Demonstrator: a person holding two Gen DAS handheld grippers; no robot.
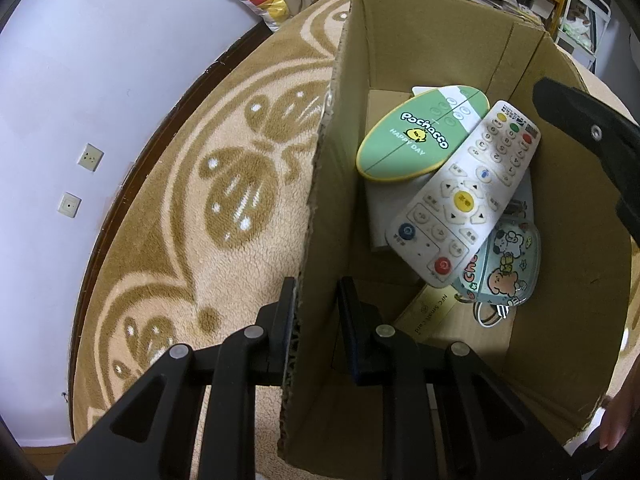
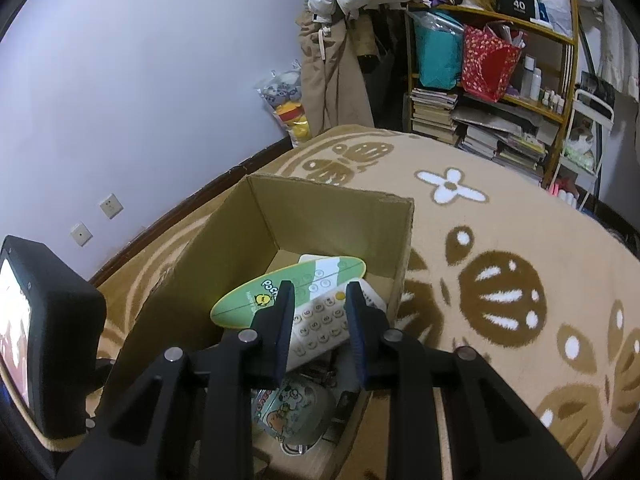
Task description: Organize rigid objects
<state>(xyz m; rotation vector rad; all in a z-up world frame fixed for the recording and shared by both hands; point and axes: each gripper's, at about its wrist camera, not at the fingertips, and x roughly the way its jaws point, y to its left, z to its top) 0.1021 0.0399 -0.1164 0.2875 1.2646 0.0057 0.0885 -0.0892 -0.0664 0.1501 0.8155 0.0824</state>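
An open cardboard box (image 1: 400, 40) stands on a patterned rug. Inside lie a white remote control (image 1: 468, 196), a green oval Pochacco board (image 1: 420, 136), a clear cartoon pouch (image 1: 504, 268) with a key ring, and an NFC card box (image 1: 432, 312). My left gripper (image 1: 318, 304) is open and straddles the box's left wall, with the left finger against the cardboard. My right gripper (image 2: 320, 308) is open above the box (image 2: 320, 216), over the remote (image 2: 320, 320) and the green board (image 2: 248, 300), with nothing between its fingers. The pouch (image 2: 292, 404) lies below it.
The beige and brown rug (image 2: 500, 300) spreads to the right of the box. A lilac wall with two sockets (image 1: 90, 156) is on the left. A bag of plush toys (image 2: 284, 104), hanging clothes and a crowded bookshelf (image 2: 480, 112) stand behind. A hand (image 1: 616, 428) shows at the lower right.
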